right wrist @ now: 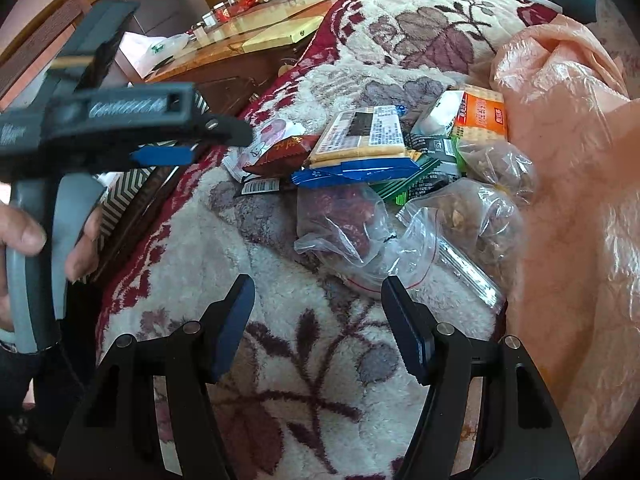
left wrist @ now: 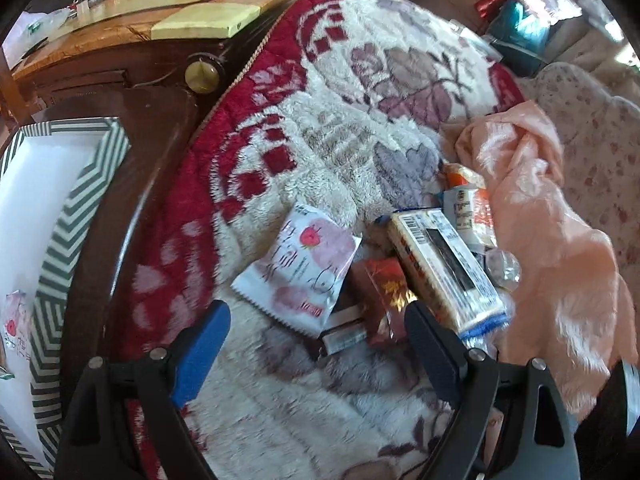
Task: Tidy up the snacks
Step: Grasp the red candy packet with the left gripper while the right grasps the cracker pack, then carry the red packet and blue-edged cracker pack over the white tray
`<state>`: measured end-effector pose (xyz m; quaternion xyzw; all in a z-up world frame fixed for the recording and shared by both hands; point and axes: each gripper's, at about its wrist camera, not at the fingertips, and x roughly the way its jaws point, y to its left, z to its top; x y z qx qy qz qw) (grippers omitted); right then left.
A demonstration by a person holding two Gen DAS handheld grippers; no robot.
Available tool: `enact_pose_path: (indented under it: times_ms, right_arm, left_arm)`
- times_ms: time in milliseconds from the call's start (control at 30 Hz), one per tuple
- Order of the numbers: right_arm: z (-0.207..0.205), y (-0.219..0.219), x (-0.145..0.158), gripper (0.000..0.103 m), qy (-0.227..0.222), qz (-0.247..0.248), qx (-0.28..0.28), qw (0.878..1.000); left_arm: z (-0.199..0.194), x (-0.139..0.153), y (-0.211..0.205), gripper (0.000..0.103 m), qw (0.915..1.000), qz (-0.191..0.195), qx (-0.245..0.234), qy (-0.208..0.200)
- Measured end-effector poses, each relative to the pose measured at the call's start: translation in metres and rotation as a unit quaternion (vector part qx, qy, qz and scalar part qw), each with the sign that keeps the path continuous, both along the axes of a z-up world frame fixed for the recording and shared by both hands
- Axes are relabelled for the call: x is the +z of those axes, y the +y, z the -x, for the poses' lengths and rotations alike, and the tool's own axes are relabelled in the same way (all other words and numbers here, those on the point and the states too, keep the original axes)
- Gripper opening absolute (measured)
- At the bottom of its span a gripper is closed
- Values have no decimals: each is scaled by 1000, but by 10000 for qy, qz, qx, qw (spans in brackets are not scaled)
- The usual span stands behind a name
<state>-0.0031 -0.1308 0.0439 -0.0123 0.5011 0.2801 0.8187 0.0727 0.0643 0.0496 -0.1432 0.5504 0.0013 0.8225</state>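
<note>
Snacks (left wrist: 304, 268) near blanket (left wrist: 360, 128) edge.

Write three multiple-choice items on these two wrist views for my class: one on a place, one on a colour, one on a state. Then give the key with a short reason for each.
1. Where does the pink strawberry packet lie?
A. in the striped box
B. on the fluffy blanket
C. on the wooden table

2. What colour is the plastic bag beside the snack pile?
A. peach
B. green
C. black

3. What is the state of the left gripper?
A. shut on a packet
B. open, holding nothing
C. out of view

Key: 1 B, it rests on the blanket, apart from the striped box. 2 A, the crumpled bag is pale peach. 3 B, its jaws stand apart with only blanket between them.
</note>
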Motion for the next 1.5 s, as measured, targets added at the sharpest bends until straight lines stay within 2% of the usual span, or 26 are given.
enact_pose_path:
  times_ms: [100, 200, 267, 300, 433, 500, 600, 700, 833, 967, 1067, 1200, 1333, 1433, 1467, 1500]
  right_arm:
    - [-1, -5, -1, 66, 3, -62, -29, 10000]
    - [-3, -11, -4, 66, 47, -132, -87, 9999]
    - [-5, -17, -7, 66, 93, -180, -152, 9997]
    - [-5, -19, -8, 66, 113, -203, -180, 9996]
    - [-9, -28, -11, 66, 167, -324, -337, 9988]
    - [-10, -30, -10, 66, 158, -355, -380, 9985]
    - [-9, -32, -8, 66, 98, -366, -408, 9984]
    - [-9, -34, -3, 66, 14, -424, -441, 9981]
    - [-12, -33, 7, 66, -142, -475, -480, 9976]
    - [-27, -19, 28, 67, -466, -91, -348, 9983]
    - [-51, -2, 39, 70, -620, 326, -199, 9973]
    - [-87, 26, 38, 72, -523, 820, 123, 9952]
    - [-116, 52, 19, 72, -202, 1406, 465, 9888]
    - [-125, 59, 2, 72, 19, 1619, 619, 9849]
    - [-126, 58, -1, 71, 48, 1583, 637, 9853]
    - [-127, 56, -4, 62, 54, 1525, 651, 9862]
  left_arm:
    - [-12, -7, -12, 89, 9998, 47, -21, 168]
    - [-19, -10, -25, 85, 9996, -67, -108, 249]
    - [-22, -12, -36, 78, 9993, -167, -218, 272]
    - [-24, -14, -40, 70, 9989, -209, -274, 311]
    - [-30, -21, -52, 50, 9979, -154, -439, 453]
    - [-30, -24, -54, 48, 9977, -113, -446, 489]
    - [-27, -23, -47, 38, 9984, -54, -378, 406]
    - [-17, -17, -34, 37, 9991, 180, -250, 301]
    - [0, -5, -24, 37, 9995, 100, -287, 34]
    - [21, 3, -13, 37, 9995, 19, -262, -153]
    - [36, 3, -9, 37, 9990, -231, -297, -227]
    - [51, -4, 0, 37, 9991, -263, -265, -191]
    - [59, -8, 7, 37, 9989, -344, -247, -196]
    - [62, -10, 11, 37, 9989, -331, -242, -206]
    - [63, -10, 13, 37, 9990, -333, -226, -216]
    - [64, -11, 15, 37, 9990, -331, -208, -216]
